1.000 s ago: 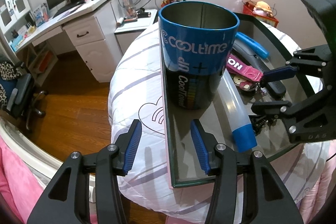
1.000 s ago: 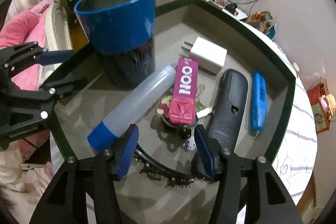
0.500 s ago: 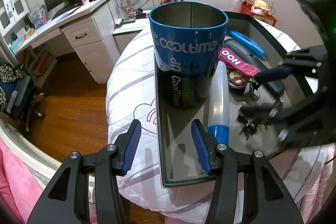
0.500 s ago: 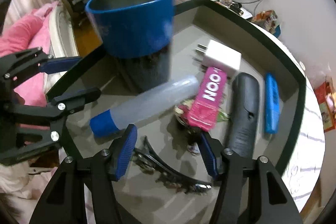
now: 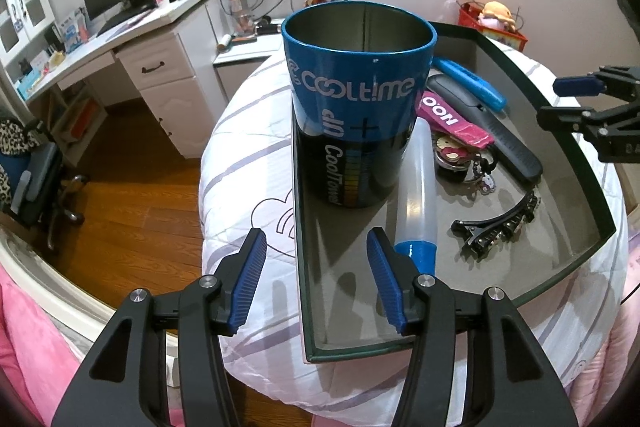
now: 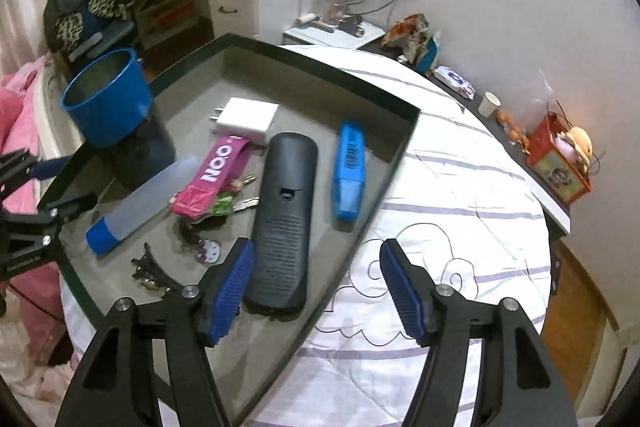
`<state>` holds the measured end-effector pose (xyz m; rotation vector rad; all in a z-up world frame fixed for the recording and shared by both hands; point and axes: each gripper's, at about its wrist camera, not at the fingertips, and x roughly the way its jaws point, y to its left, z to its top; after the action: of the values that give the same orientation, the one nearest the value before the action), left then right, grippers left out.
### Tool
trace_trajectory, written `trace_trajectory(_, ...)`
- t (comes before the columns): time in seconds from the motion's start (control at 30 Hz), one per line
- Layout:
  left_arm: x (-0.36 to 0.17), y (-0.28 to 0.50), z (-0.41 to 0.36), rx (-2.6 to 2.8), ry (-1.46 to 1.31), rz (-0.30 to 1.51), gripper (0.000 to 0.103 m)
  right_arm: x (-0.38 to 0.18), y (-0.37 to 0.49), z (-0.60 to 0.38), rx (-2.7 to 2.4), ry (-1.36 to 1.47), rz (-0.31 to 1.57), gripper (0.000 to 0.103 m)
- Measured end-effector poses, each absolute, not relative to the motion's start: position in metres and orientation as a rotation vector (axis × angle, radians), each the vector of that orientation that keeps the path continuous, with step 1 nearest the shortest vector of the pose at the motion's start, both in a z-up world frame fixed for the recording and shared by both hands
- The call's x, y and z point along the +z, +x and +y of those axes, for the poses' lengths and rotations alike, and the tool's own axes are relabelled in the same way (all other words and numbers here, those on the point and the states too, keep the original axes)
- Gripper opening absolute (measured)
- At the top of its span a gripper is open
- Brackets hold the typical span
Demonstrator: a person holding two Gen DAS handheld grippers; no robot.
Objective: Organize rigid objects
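A blue "COOLTIME" cup (image 5: 358,99) stands upright in the near left corner of a dark tray (image 5: 304,267). My left gripper (image 5: 316,239) hovers open in front of the cup, astride the tray's left rim and holding nothing. In the tray lie a clear tube with a blue cap (image 6: 136,203), a pink strap with keys (image 6: 218,171), a white charger (image 6: 248,115), a black remote (image 6: 286,219), a blue case (image 6: 350,171) and a black hair clip (image 6: 148,271). My right gripper (image 6: 317,247) hangs over the tray's right rim, jaws opening. The remote's near end lies just inside its left finger, unpressed.
The tray rests on a rounded surface covered by a white striped quilt (image 6: 460,195). A red box (image 6: 560,167) and small items line the ledge beyond. A white desk (image 5: 152,59), an office chair (image 5: 36,179) and wooden floor lie to the left.
My right gripper has swung right, from above the hair clip and keys to the tray's right rim, and its jaws stand wider. The left gripper has kept its place.
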<state>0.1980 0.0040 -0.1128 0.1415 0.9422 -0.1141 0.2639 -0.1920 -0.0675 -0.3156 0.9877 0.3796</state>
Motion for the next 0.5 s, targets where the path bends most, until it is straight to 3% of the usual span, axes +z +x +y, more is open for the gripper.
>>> trace_trajectory(0.37,-0.114,0.201,0.006,-0.115,0.134,0.943,0.056,-0.084,0.276,-0.177,0.312,-0.343,1.023,0.07)
trace_trajectory(0.5,-0.115,0.203,0.008,-0.113,0.132,0.945,0.056,-0.089,0.282,-0.177,0.288,-0.312,1.032,0.075)
